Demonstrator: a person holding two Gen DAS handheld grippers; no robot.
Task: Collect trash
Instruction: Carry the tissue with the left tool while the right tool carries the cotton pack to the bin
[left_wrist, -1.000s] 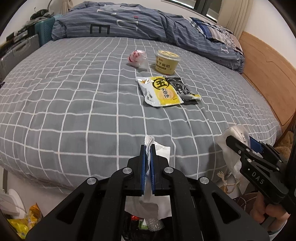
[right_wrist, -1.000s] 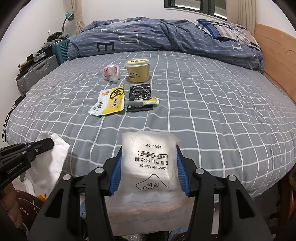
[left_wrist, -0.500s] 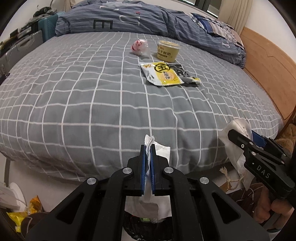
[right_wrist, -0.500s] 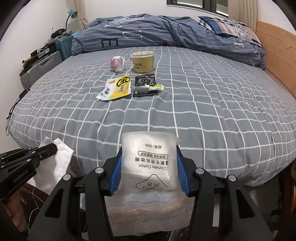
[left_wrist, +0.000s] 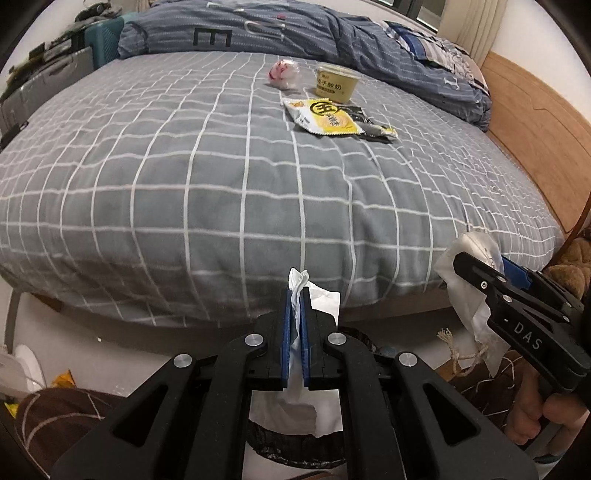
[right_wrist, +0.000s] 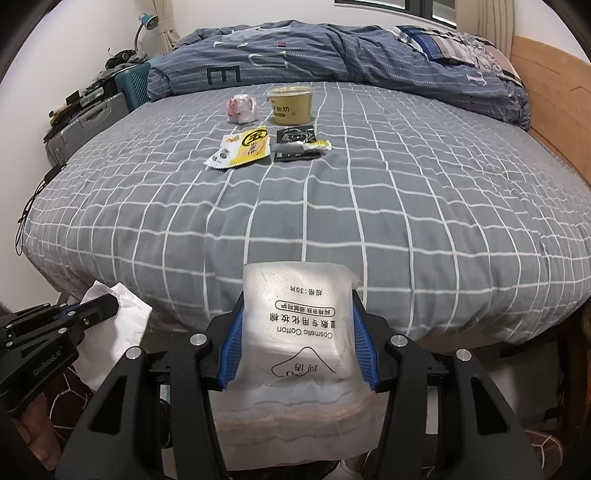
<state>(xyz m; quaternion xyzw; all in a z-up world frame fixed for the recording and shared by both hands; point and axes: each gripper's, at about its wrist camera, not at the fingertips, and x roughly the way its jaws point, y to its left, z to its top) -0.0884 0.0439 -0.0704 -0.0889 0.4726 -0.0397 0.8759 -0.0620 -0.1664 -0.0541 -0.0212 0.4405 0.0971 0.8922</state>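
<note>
My left gripper is shut on a white tissue and holds it in front of the bed's near edge, above a dark bin that is mostly hidden. My right gripper is shut on a translucent cosmetic cotton pack, also off the bed's edge. On the bed farther off lie a yellow snack wrapper, a black packet, a yellow yogurt cup and a pink-white crumpled wrapper. Each gripper shows in the other's view, the right and the left.
The grey checked bed fills the view, with a blue duvet at its far end and a wooden side board on the right. Suitcases stand at the far left. Clutter lies on the floor at the left.
Both grippers have pulled back and down from the bed, still holding the tissue and the pack. More of the floor and the bin shows below.
</note>
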